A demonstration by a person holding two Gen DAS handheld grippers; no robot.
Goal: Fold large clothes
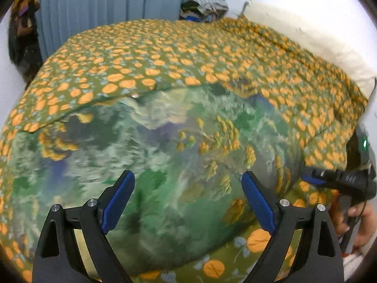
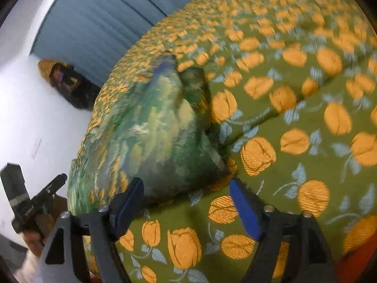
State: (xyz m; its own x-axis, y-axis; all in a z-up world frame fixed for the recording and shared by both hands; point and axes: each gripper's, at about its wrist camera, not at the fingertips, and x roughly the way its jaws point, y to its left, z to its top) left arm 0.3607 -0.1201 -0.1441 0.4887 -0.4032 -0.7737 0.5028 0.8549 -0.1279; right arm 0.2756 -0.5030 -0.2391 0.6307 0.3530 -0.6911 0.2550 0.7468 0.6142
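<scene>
2 grippers' jaws spread, empty, over green garment (image 1: pixel 165 153); cream pillow (image 1: pixel 306 40) only from left wrist.

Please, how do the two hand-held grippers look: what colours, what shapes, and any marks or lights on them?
The left gripper and the right gripper look alike: black angular arms with silver round pivot bolts and blue textured pads inside the jaws. Seen from the left wrist view, the right unit's black body carries a small green light.
</scene>
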